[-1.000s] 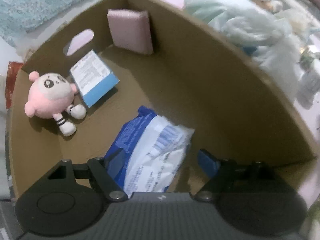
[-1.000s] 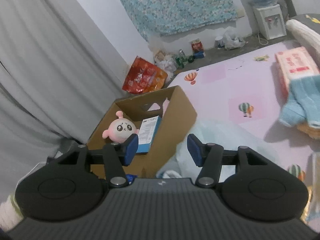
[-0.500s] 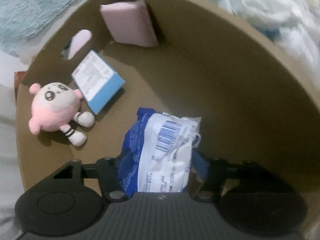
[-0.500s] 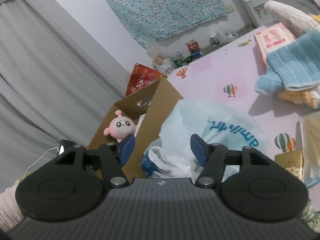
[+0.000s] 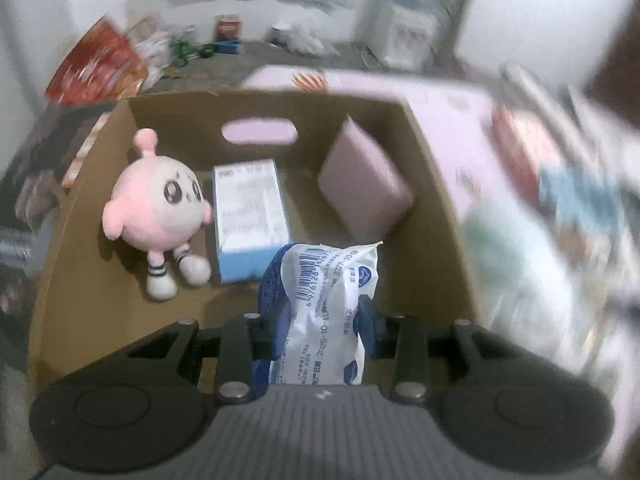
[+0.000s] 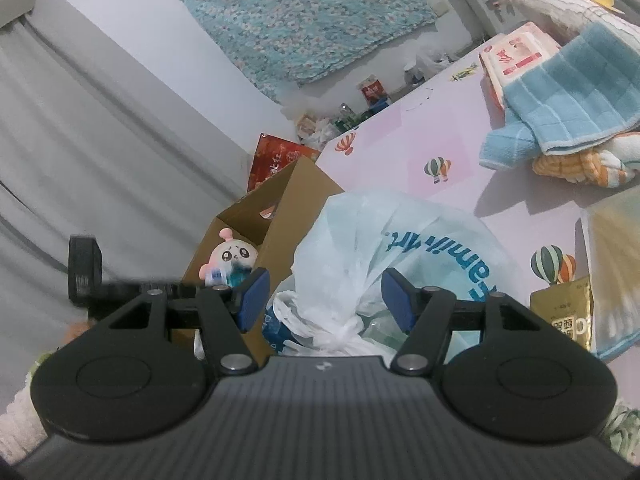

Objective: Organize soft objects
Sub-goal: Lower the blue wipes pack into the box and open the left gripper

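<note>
My left gripper (image 5: pixel 318 324) hangs over the open cardboard box (image 5: pixel 436 208), its jaws closing on a blue and white plastic packet (image 5: pixel 328 300) pinched between the pads and raised off the box floor. Inside the box lie a pink round plush toy (image 5: pixel 154 208), a blue and white carton (image 5: pixel 250 216) and a pink pad (image 5: pixel 364 192) leaning in the far right corner. My right gripper (image 6: pixel 324 300) is open just above a tied white plastic bag (image 6: pixel 400 248) beside the box (image 6: pixel 296 208). The bag's knot sits between the fingers, untouched.
On the pink balloon-print sheet (image 6: pixel 392 136) lie a blue towel (image 6: pixel 568 96), a pink tissue pack (image 6: pixel 516 52), an orange and white cloth (image 6: pixel 580 164) and a gold box (image 6: pixel 564 312). A grey curtain (image 6: pixel 100 140) hangs on the left. A red bag (image 6: pixel 276 156) stands behind the box.
The left gripper closed on the packet, lifted it off the box floor and rolled. The right gripper sank toward the plastic bag, which now lies between its fingers.
</note>
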### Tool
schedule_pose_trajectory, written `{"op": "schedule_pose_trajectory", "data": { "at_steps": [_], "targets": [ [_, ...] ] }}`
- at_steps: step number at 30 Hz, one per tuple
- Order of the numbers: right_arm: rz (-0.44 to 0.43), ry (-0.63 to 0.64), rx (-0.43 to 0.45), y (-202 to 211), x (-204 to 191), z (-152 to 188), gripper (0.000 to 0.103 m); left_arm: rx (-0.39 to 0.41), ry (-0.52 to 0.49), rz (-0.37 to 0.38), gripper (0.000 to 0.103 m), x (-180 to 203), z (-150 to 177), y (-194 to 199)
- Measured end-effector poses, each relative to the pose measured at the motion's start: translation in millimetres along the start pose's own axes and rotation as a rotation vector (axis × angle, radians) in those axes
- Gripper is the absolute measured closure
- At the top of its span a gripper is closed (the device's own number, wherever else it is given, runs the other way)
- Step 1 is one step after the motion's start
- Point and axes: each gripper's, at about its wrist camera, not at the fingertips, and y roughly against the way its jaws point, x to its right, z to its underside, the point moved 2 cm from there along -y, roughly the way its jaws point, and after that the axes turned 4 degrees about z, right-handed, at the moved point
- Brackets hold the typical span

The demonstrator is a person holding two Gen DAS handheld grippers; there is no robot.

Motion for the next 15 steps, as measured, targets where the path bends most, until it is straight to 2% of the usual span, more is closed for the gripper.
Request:
{"op": "schedule_pose_trajectory", "data": {
  "at_steps": [5, 11, 15],
  "targets": [
    [0.008, -0.008, 0.006, 0, 2, -1, 0.040, 0.102, 0.240, 0.069, 0.067, -13, -32, -12],
    [0.006, -0.016, 0.017, 1, 6, -3, 0.036, 0.180, 0.428, 0.203, 0.066, -17, -58, -52],
    [0.021, -0.021, 0.011, 2, 12, -3, 0.035, 0.202, 0.465, 0.129, 0.065, -23, -63, -83]
  ]
}}
